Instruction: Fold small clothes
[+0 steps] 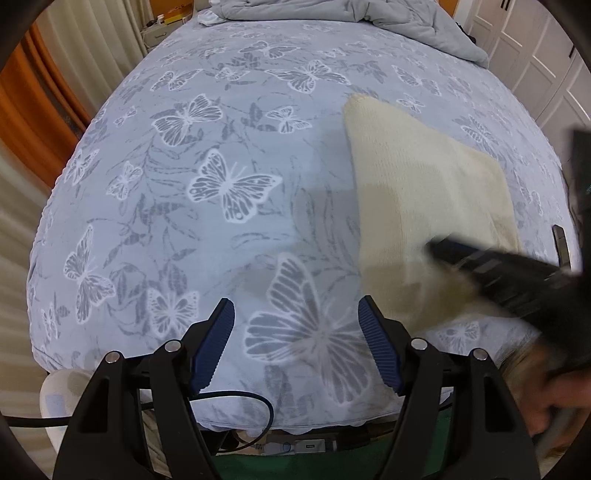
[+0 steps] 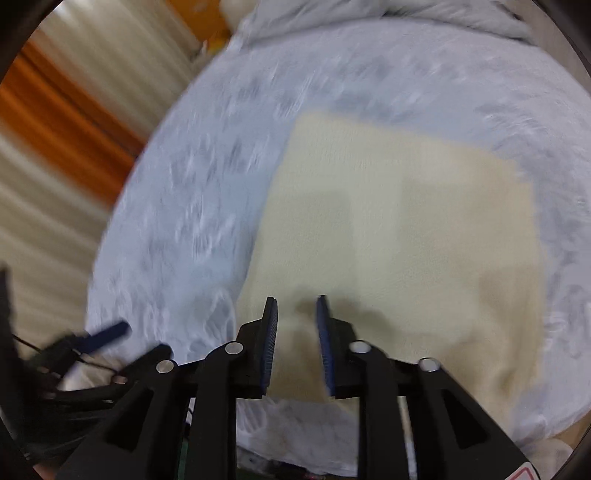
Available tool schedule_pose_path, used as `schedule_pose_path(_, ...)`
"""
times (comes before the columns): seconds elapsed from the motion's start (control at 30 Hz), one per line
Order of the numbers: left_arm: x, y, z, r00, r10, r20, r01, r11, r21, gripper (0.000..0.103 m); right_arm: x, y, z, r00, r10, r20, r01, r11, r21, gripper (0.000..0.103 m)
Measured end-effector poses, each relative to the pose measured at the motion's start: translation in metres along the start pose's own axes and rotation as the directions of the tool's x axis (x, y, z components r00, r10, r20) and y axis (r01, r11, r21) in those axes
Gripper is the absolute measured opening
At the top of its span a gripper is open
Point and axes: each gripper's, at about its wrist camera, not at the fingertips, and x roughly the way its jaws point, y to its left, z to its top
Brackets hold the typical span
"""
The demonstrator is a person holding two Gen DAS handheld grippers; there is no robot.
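A cream knitted garment (image 1: 424,195) lies folded flat on the bed, right of centre in the left wrist view. It fills the middle of the right wrist view (image 2: 399,229), which is blurred. My left gripper (image 1: 295,314) is open and empty above the bedsheet, left of the garment's near edge. My right gripper (image 2: 295,314) is over the garment's near edge, jaws partly open with cream fabric showing in the gap between them; whether they pinch it I cannot tell. It shows as a dark blurred shape in the left wrist view (image 1: 498,266). One blue finger of the left gripper (image 2: 109,334) shows at lower left.
The bed is covered by a blue-grey sheet with white butterflies (image 1: 229,184). A grey duvet (image 1: 351,22) is bunched at the far end. Cream curtains and an orange wall (image 1: 33,110) are on the left, white cupboard doors (image 1: 535,55) on the right. A cable (image 1: 240,402) hangs below the bed's near edge.
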Motion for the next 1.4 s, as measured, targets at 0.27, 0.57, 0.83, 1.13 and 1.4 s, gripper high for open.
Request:
schedule_pose_path(0.27,0.004,-0.008,0.006,0.999,-0.032,-0.001,0.032,0.999,0.000,0.070,-0.022,-0.118,0.016,0.982,-0.188,0.023,0.176,0.952,0.252,0.058)
schedule_pose_path(0.57,0.006,-0.024,0.014,0.997,-0.083,-0.002,0.083,0.997,-0.005,0.077,0.000,-0.105,0.042,0.993,-0.115,0.020,0.109,0.979,0.173,0.016)
schedule_pose_path(0.83,0.009,-0.031,0.026,0.992,-0.121,0.021,0.121,0.993,-0.011,0.079,0.000,-0.124,0.043,0.969,-0.242,0.042,0.236,0.965,0.115,0.017)
schedule_pose_path(1.13,0.017,-0.046,0.032,0.989,-0.149,0.008,0.149,0.989,0.018,0.081,-0.041,-0.095,0.034,0.981,-0.139,0.136,0.125,0.987,0.104,0.020)
schedule_pose_path(1.4,0.030,-0.057,0.035,0.987,-0.153,-0.041,0.154,0.988,0.018,0.081,0.024,-0.103,0.011,0.979,-0.186,-0.077,0.191,0.979,0.067,0.017)
